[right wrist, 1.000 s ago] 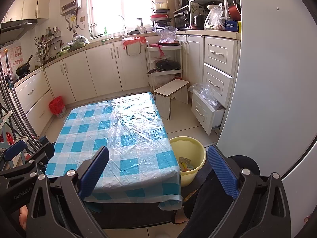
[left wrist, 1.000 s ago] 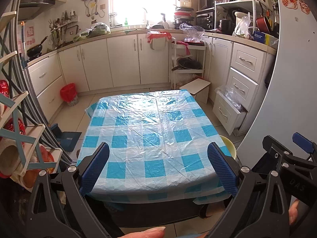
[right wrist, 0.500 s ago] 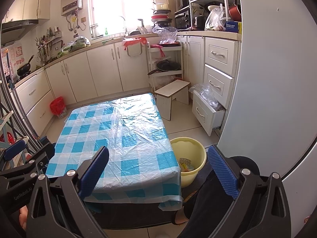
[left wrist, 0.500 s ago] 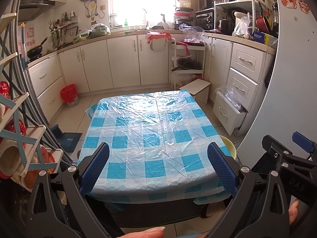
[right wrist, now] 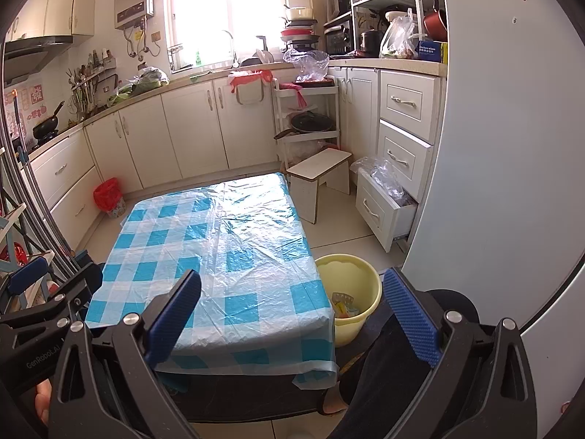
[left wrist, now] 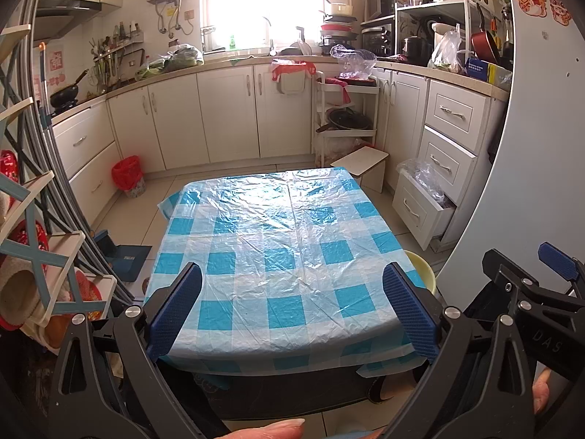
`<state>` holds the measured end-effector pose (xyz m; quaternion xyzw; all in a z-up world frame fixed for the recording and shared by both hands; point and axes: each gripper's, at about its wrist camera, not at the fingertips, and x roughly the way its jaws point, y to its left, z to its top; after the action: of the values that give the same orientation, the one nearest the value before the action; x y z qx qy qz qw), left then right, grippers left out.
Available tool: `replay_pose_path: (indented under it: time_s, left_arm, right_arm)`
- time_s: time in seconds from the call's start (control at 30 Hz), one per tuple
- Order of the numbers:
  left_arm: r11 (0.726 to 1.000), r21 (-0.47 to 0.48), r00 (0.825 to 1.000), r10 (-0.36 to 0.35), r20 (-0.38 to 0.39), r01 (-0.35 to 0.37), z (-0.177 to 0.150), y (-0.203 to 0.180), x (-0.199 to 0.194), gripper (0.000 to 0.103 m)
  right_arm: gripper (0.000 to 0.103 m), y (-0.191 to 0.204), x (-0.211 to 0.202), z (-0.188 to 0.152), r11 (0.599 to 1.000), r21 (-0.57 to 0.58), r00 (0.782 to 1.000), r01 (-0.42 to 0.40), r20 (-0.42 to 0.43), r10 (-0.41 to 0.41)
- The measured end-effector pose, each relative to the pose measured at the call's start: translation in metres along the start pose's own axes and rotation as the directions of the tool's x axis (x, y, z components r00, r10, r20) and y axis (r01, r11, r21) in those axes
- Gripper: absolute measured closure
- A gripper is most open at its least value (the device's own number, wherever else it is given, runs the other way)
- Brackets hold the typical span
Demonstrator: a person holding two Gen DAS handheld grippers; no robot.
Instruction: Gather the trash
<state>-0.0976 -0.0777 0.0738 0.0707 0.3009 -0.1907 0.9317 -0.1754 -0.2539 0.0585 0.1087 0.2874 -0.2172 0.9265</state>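
Blue-checked cloth (left wrist: 289, 256) lies bare, both the left gripper (left wrist: 292, 307) and right gripper (right wrist: 292, 311) gape empty, so collecting seems finished; trash (right wrist: 343, 305) sits in the bucket (right wrist: 360, 274) at four o'clock.

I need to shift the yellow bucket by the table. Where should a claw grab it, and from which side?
Grip the yellow bucket by its rim, one finger inside and one outside, coming from above on the side away from the table. It stands upright and open-topped, and no handle shows.

The tablecloth (left wrist: 289, 256) hides most of the yellow bucket (left wrist: 424, 269); the scraps (right wrist: 343, 305) inside are too small to identify.
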Motion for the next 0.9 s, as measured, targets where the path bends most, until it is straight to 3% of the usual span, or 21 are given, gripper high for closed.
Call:
replay_pose_path:
  time_s: [0.9]
  left_arm:
    - [1.000, -0.002, 1.000, 0.002, 0.005, -0.002, 0.0035, 0.0010, -0.0026, 0.008]
  right_arm:
    - [0.007, 0.0012, -0.0009, -0.0004, 1.000, -0.001, 1.000, -0.002, 0.004, 0.002]
